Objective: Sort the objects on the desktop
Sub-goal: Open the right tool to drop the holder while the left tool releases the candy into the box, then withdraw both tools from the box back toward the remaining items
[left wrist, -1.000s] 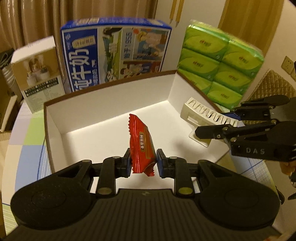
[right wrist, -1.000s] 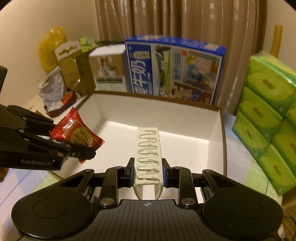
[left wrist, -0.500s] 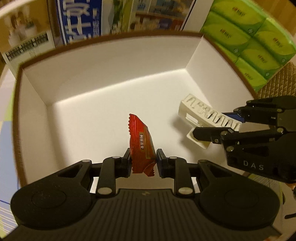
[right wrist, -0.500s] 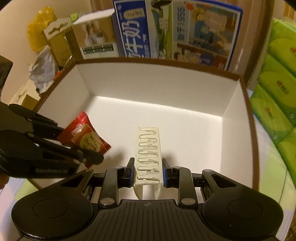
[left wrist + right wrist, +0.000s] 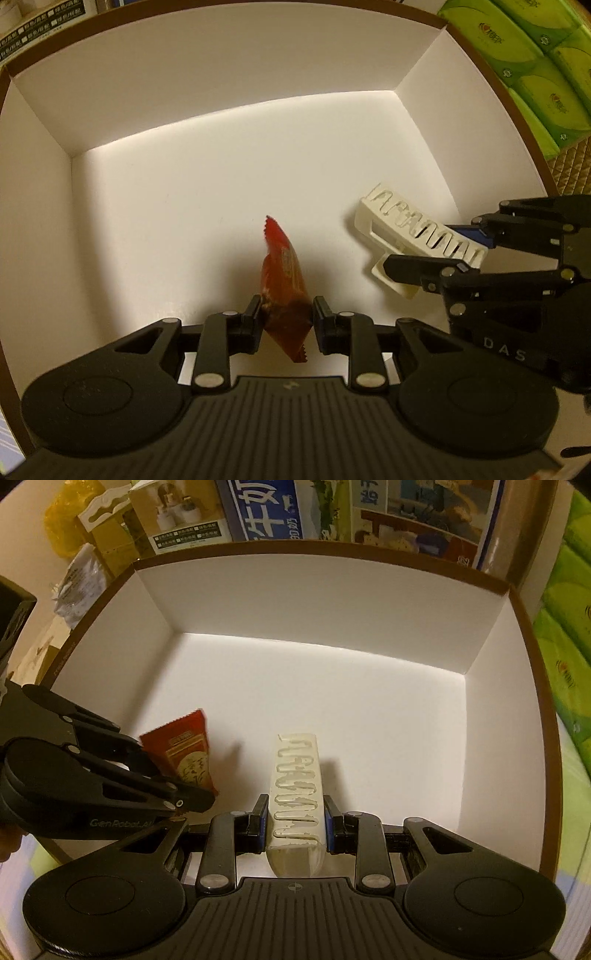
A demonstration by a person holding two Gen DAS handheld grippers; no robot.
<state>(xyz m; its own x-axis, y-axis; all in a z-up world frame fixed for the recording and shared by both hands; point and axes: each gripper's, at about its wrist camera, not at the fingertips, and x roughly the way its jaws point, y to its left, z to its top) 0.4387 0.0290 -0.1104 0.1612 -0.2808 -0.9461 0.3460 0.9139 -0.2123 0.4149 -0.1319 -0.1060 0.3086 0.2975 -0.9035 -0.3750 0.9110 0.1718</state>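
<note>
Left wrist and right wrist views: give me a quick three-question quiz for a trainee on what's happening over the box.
1. True or false: the left gripper has the red snack packet between its fingers.
2. What is between the fingers of the right gripper? A) the white toothed clip B) a green tissue pack C) a spoon
3. What container are both grippers reaching into?

Key: 1 true. 2 A. 3 The open white box. Both sets of fingers have just been opening slightly, with the items between them.
</note>
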